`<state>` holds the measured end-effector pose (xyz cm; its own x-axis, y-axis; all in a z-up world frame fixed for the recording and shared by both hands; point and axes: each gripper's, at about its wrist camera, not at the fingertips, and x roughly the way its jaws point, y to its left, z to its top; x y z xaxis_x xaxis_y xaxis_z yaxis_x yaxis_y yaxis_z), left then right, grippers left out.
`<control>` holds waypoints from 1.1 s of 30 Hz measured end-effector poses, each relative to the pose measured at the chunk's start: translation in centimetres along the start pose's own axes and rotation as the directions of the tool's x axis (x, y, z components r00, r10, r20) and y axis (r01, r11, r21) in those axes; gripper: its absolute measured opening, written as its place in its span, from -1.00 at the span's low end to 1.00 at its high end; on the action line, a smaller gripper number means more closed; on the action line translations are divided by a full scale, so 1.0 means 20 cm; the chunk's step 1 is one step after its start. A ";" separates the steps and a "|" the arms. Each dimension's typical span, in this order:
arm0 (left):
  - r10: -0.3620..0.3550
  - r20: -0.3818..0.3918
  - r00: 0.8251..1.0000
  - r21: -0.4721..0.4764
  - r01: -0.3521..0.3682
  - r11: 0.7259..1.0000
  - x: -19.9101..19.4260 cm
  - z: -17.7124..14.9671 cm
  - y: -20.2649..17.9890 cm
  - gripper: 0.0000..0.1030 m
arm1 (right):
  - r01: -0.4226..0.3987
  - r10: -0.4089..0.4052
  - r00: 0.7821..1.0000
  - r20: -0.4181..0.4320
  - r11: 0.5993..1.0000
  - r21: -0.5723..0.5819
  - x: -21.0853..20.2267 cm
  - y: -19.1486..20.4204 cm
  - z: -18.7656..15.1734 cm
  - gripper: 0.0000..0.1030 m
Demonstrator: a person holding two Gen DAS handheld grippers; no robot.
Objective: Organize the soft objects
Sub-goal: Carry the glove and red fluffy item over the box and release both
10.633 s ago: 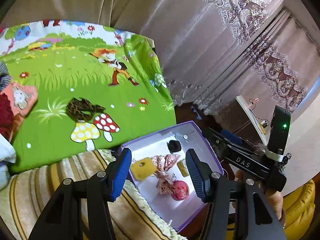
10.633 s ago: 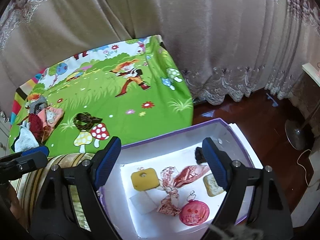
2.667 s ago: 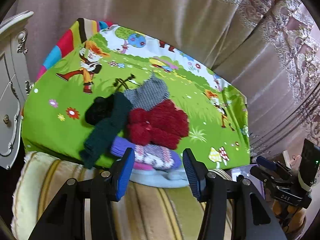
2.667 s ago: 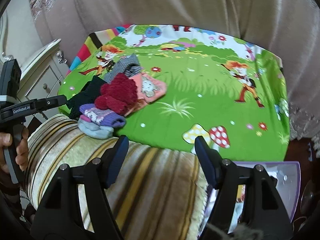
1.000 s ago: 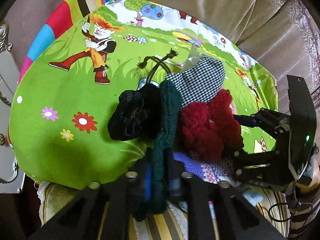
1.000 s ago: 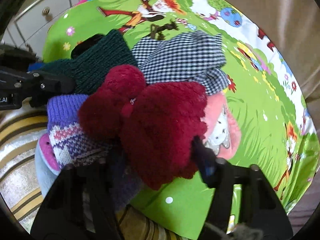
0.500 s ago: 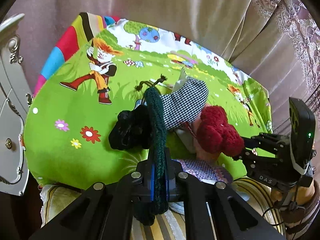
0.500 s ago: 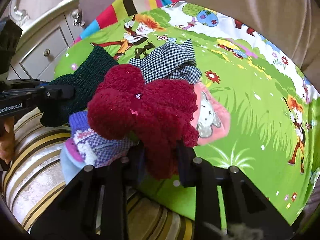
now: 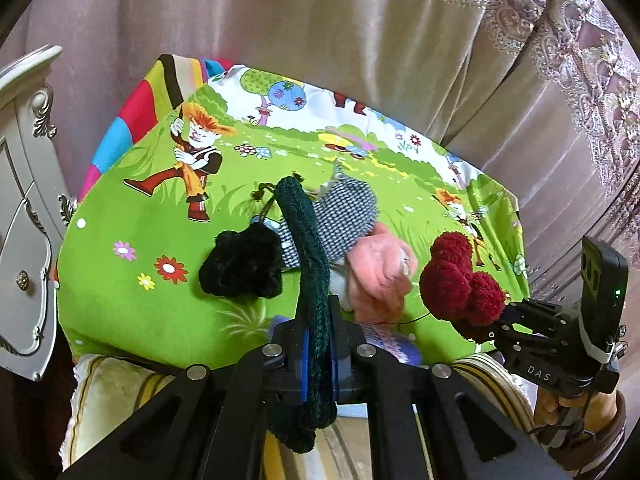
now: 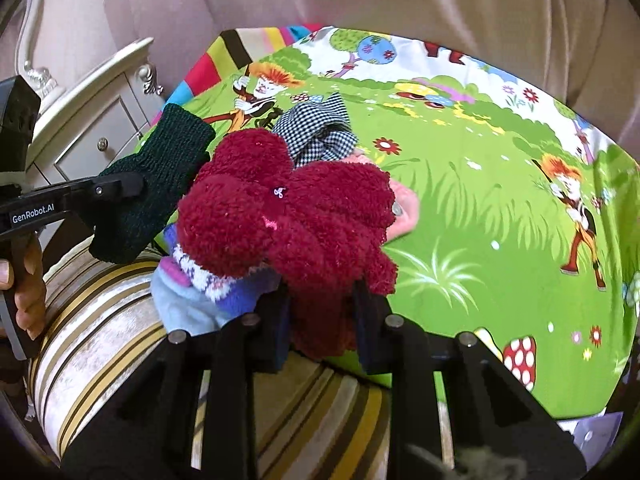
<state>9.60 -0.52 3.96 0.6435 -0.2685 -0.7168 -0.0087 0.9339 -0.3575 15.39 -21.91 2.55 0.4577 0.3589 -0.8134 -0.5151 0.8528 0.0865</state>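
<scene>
My left gripper (image 9: pixel 319 354) is shut on a dark green knitted piece (image 9: pixel 310 264), lifted edge-on above the pile; it also shows in the right wrist view (image 10: pixel 154 184). My right gripper (image 10: pixel 322 322) is shut on a fluffy dark red piece (image 10: pixel 296 208), held above the green cartoon cloth (image 10: pixel 500 216); it shows at the right of the left wrist view (image 9: pixel 460 284). On the cloth remain a checked piece (image 9: pixel 340 216), a pink piece (image 9: pixel 380 268), a black fuzzy piece (image 9: pixel 242 264) and a purple patterned piece over a pale blue one (image 10: pixel 200 280).
A striped cushion (image 10: pixel 120 340) lies along the near edge of the cloth. A white carved cabinet (image 9: pixel 24 208) stands at the left. Curtains (image 9: pixel 360 32) hang behind. A corner of the purple box (image 10: pixel 592 432) shows at lower right.
Both grippers have risen and pulled back with their pieces. The red piece has come off the pile to the right, uncovering the pink piece. The green piece stands higher.
</scene>
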 end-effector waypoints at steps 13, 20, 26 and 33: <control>-0.072 0.003 0.997 0.063 0.071 0.995 -0.08 -0.06 -0.25 -0.86 | 0.003 -0.010 0.998 0.062 0.992 0.122 -0.28 -0.13 -0.20 -0.43; -0.113 -0.022 0.993 0.097 0.114 0.989 -0.08 -0.12 -0.39 -0.86 | 0.025 -0.040 0.996 0.084 0.984 0.177 -0.42 -0.20 -0.31 -0.43; -0.143 -0.044 0.989 0.130 0.148 0.980 -0.07 -0.15 -0.51 -0.86 | 0.047 -0.071 0.992 0.103 0.974 0.223 -0.53 -0.28 -0.40 -0.43; -0.182 -0.075 0.980 0.185 0.193 0.964 -0.04 -0.19 -0.70 -0.86 | 0.085 -0.124 0.985 0.118 0.954 0.288 -0.66 -0.42 -0.54 -0.43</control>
<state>6.27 -14.20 7.31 0.5749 -0.4512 -0.6826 0.2574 0.8916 -0.3726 5.95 -37.88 6.34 0.6003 0.2930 -0.7442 -0.2433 0.9533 0.1791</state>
